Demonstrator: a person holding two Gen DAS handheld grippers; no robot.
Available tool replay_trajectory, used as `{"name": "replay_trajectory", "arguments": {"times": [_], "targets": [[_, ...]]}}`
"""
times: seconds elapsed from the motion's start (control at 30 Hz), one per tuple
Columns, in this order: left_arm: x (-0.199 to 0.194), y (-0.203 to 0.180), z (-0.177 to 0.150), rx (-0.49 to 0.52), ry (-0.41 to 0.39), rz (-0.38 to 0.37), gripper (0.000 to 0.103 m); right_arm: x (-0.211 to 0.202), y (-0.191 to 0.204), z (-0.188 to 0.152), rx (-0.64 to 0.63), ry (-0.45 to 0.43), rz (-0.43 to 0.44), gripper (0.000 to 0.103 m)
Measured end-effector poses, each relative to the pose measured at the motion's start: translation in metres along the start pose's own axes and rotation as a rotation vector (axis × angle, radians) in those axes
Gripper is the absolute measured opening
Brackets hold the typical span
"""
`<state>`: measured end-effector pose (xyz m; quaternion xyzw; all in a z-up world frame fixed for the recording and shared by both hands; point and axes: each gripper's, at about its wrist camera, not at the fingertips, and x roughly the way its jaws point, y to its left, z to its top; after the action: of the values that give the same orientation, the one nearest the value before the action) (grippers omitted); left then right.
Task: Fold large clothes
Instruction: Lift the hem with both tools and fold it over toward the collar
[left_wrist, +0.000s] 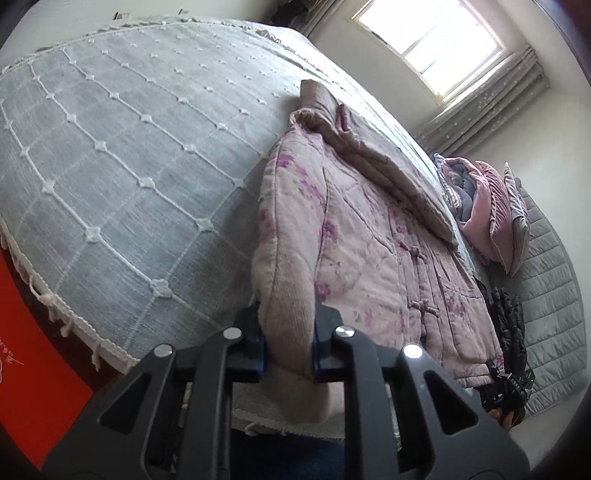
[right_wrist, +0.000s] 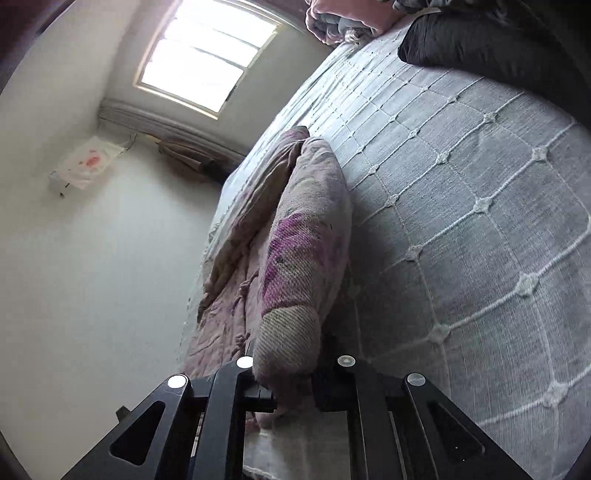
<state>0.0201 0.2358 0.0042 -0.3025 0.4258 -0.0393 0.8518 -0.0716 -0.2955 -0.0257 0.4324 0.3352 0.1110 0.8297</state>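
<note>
A wide bed (left_wrist: 122, 166) fills both views, covered by a grey spread crossed with white stitched lines and small knots, a tasselled fringe (left_wrist: 70, 317) along its edge; behind it stand pale walls and a bright window (left_wrist: 432, 37) with a curtain (left_wrist: 491, 92) bunched beside it; pink and grey pillows (left_wrist: 491, 214) are heaped at the far end of the bed, and a black garment (left_wrist: 511, 325) lies just past the jacket's far side; a red sheet (left_wrist: 33, 373) shows below the bed's edge in the left view, and a white box with a red mark (right_wrist: 86, 166) sits on the wall in the right view

The jacket (left_wrist: 354, 236) lies on the bed near its edge, stretching away from both tongs — the left gripper (left_wrist: 288, 350) pinches a thick folded edge of it between its jaws, the cloth bulging through the gap; the right gripper (right_wrist: 291, 384) likewise has a padded roll of the jacket between its jaws, which press on it from both sides

The jacket is quilted and thick, pale pink-beige with purple flower prints; knotted cloth buttons (left_wrist: 415, 253) run down its front, and one sleeve (left_wrist: 373, 147) is folded across the body; the held edges are puffy and rounded
</note>
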Motion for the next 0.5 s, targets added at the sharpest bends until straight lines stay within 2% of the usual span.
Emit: {"name": "replay_trajectory", "arguments": {"times": [0.1,0.2,0.3,0.5], "targets": [[-0.030,-0.001,0.001,-0.017,-0.030,-0.028,0.019,-0.024,0.013,-0.016,-0.008,-0.020,0.047,0.011],[-0.070,-0.010,-0.011,0.009,-0.052,-0.073,0.019,-0.058,0.037,-0.033,-0.050,-0.059,0.111,0.011],[-0.119,-0.020,-0.025,0.037,-0.090,-0.130,0.018,-0.107,0.063,-0.050,-0.112,-0.099,0.180,0.011],[-0.212,-0.030,-0.037,0.095,-0.199,-0.264,0.019,-0.215,0.113,-0.082,-0.269,-0.231,0.248,0.011]]}}
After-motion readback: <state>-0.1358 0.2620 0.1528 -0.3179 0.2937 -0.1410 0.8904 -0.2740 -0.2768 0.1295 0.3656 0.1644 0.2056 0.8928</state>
